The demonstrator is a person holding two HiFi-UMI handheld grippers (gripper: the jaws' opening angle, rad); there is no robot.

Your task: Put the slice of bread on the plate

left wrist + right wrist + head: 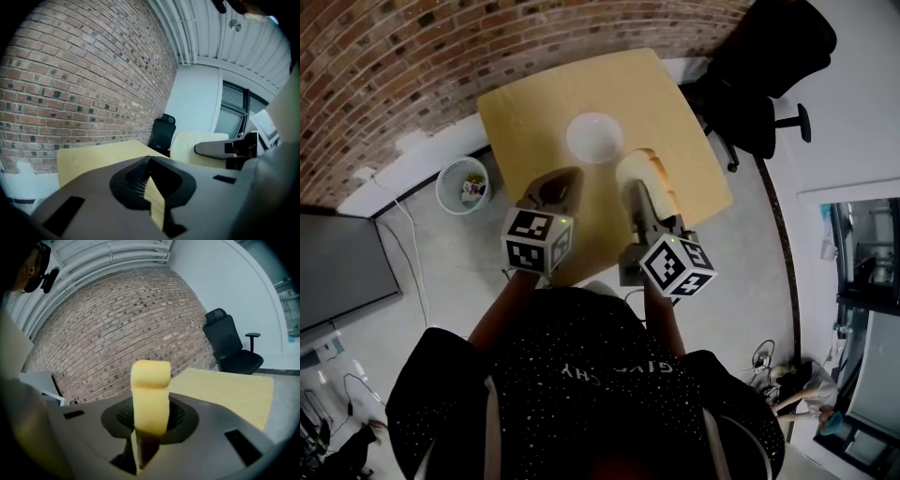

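A slice of bread (pixel 658 178) stands on edge between the jaws of my right gripper (pixel 639 187), which is shut on it above the near right part of the wooden table (pixel 525 108). In the right gripper view the bread (pixel 150 394) rises upright out of the gripper (pixel 148 430). A white plate (pixel 594 137) lies in the middle of the table, beyond both grippers. My left gripper (pixel 565 178) hovers over the table's near edge with its jaws together and nothing in them. From the left gripper (pixel 151 185) view, the bread (pixel 192 140) shows at the right.
A brick wall (pixel 441 47) runs behind the table. A white wastebasket (pixel 462 185) stands on the floor to the table's left, and a black office chair (pixel 764 70) to its right. A dark screen (pixel 337 272) is at far left.
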